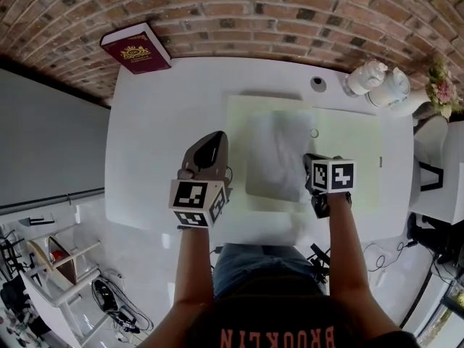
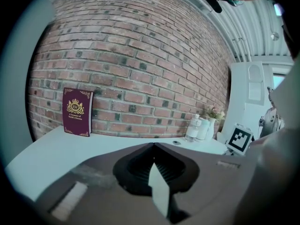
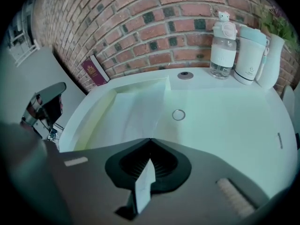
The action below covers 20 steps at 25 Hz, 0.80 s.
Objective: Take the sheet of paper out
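Note:
A grey-white sheet of paper [image 1: 275, 158] lies over a pale yellow-green folder [image 1: 348, 143] in the middle of the white table [image 1: 152, 136]. My right gripper [image 1: 307, 158] is at the sheet's right near edge, jaws closed on that edge. In the right gripper view the jaw tips [image 3: 150, 139] meet over the sheet [image 3: 136, 114], which runs away inside the folder [image 3: 101, 121]. My left gripper [image 1: 217, 136] hovers just left of the sheet, pointing at the wall; its jaws [image 2: 153, 144] are shut on nothing.
A maroon book [image 1: 135, 49] leans on the brick wall at the back left. A clear bottle [image 1: 366, 77], a white cup [image 1: 391, 87] and a flower vase [image 1: 438, 89] stand at the back right. A small metal ring [image 1: 314, 133] lies on the folder.

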Each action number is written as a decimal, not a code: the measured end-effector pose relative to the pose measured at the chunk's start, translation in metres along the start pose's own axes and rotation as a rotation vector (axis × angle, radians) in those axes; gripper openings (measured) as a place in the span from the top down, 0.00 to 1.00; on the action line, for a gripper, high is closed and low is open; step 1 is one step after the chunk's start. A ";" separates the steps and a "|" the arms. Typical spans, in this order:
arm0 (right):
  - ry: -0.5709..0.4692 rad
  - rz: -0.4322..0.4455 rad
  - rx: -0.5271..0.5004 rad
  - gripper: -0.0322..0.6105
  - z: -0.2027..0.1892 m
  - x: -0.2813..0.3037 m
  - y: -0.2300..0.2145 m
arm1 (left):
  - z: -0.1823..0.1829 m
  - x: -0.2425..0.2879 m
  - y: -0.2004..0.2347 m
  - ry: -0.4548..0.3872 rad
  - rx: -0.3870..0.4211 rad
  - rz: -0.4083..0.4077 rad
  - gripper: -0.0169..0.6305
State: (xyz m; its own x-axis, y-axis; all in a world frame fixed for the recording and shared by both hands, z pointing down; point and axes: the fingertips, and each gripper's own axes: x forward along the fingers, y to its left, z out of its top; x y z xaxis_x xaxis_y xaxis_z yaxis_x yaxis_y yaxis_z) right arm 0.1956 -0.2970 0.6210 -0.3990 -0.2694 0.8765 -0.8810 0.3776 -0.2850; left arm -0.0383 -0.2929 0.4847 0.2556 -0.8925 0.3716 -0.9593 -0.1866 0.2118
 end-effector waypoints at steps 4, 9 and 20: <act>-0.014 0.009 0.002 0.94 -0.003 -0.009 -0.010 | 0.001 0.000 -0.017 -0.006 0.008 -0.003 0.98; -0.031 0.019 0.002 0.94 -0.004 -0.020 -0.026 | 0.002 0.000 -0.035 -0.012 0.020 0.008 0.98; -0.044 0.031 -0.020 0.94 -0.003 -0.035 -0.063 | 0.005 0.001 -0.073 -0.021 0.044 0.028 0.98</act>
State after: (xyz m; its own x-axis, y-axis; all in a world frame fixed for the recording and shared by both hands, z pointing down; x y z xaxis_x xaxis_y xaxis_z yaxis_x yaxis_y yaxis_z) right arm 0.2664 -0.3084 0.6096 -0.4368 -0.2958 0.8495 -0.8633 0.4035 -0.3033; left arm 0.0313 -0.2826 0.4654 0.2266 -0.9059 0.3578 -0.9705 -0.1789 0.1615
